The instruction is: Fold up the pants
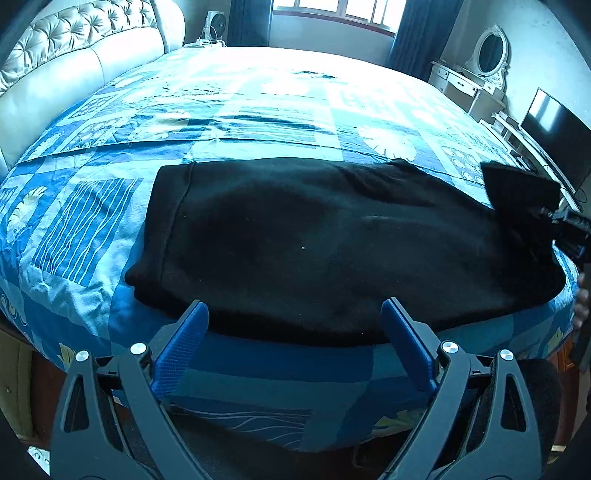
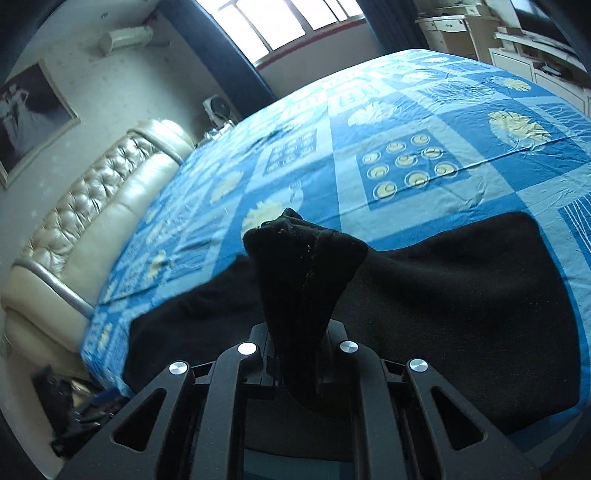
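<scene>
Black pants [image 1: 314, 243] lie lengthwise across the near side of a bed with a blue patterned cover [image 1: 240, 110], the hemmed end to the left. My left gripper [image 1: 295, 321] is open, with its blue pads [image 1: 184, 343] at the pants' near edge and nothing between them. At the right, my right gripper [image 1: 554, 218] holds one end of the pants [image 1: 517, 184] lifted off the bed. In the right wrist view that gripper [image 2: 300, 354] is shut on the pants end [image 2: 303, 258], which bunches up above the jaws, over the rest of the pants [image 2: 461, 295].
A padded headboard [image 1: 74, 55] stands at the left. A dressing table with an oval mirror [image 1: 487, 48] and a TV screen [image 1: 554, 133] are on the right past the bed. Windows [image 1: 351, 11] are at the far wall. A fan [image 2: 218, 107] stands beside the bed.
</scene>
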Demonstrator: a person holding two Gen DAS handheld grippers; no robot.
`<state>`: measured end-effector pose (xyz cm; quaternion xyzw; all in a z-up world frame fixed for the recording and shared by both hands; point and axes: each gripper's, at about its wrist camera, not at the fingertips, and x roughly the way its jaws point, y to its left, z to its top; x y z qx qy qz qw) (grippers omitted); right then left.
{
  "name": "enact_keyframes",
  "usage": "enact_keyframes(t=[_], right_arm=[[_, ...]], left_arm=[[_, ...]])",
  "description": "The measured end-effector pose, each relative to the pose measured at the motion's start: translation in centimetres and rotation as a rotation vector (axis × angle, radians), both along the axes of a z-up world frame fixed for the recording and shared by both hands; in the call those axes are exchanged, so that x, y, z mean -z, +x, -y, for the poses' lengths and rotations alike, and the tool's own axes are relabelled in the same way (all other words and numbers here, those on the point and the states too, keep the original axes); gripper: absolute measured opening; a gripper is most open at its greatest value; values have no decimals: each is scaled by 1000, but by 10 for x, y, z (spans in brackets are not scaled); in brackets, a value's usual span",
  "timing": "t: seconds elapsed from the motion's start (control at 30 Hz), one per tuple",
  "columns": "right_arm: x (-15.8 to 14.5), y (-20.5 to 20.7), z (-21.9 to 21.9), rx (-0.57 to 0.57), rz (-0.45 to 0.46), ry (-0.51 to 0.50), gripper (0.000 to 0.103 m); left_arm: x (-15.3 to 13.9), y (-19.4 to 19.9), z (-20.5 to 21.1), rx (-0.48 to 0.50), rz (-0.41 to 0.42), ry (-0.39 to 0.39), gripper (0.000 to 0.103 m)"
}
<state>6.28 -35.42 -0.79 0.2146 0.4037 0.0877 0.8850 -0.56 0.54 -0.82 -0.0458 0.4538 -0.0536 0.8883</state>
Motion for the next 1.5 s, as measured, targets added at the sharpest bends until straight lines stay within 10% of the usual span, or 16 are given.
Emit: enact_keyframes(t=[0.27,0.57,0.97,1.1,1.27,1.5], right_arm=[[33,-6,-37,-93,-75,-238,16],[31,-25,-55,-176,-85,-210,53],[33,-34,-89,-330,-121,-160,68],[-4,-37,-53,-344,-34,16,68],[-32,-37,83,-54,61,155,68],[56,-17,217,263,-93,452,60]], left_arm=[[-1,1,-1,0,-1,-7,94],[2,0,3,14,-8,-1,94],[6,-1,7,27,-16,3,94],[5,-3,9,37,-17,-7,94],[3,-4,13,56,-15,-20,94],[10,-3,21,75,-43,-29,94]])
